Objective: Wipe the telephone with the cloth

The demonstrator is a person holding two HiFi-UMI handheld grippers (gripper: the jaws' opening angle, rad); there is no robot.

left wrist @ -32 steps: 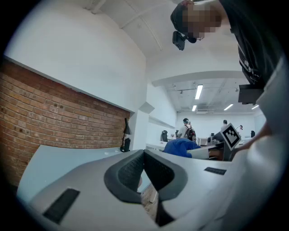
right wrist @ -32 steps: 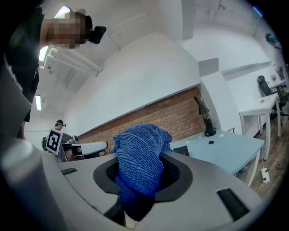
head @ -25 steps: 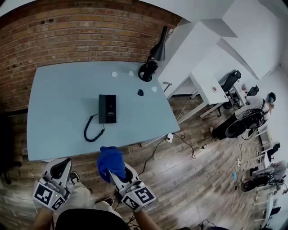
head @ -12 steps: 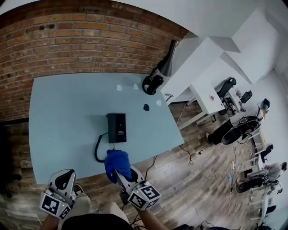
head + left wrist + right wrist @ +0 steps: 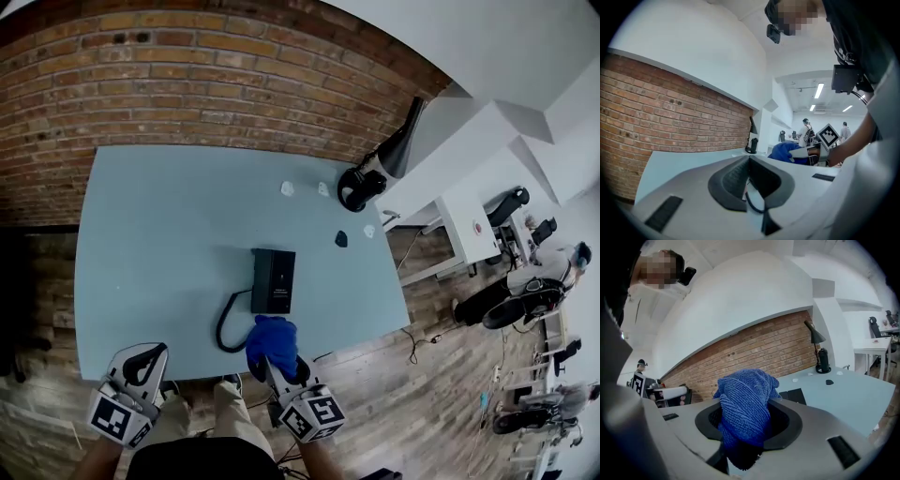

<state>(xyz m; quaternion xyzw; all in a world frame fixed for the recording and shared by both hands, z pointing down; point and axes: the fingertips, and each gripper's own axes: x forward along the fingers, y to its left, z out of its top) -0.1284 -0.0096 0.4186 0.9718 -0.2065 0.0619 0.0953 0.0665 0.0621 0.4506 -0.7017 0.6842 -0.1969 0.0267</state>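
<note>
A black telephone (image 5: 273, 279) lies flat near the middle of the light blue table (image 5: 150, 253), and its coiled cord (image 5: 225, 328) loops toward the front edge. My right gripper (image 5: 278, 359) is shut on a bunched blue cloth (image 5: 272, 342), which hangs over the table's front edge just short of the telephone. In the right gripper view the cloth (image 5: 745, 408) fills the jaws, with the telephone (image 5: 794, 396) behind it. My left gripper (image 5: 141, 364) hovers off the front-left edge, shut and holding nothing. In the left gripper view the cloth (image 5: 785, 151) shows off to the right.
A black desk lamp (image 5: 361, 183) stands at the table's far right corner. Small white scraps (image 5: 287, 188) and a small black object (image 5: 341, 239) lie near it. A brick wall (image 5: 187, 75) backs the table. White desks and chairs (image 5: 506, 206) stand to the right on a wooden floor.
The right gripper has carried the cloth forward from over the floor to the table's front edge, close to the telephone. The left gripper has also come nearer the table.
</note>
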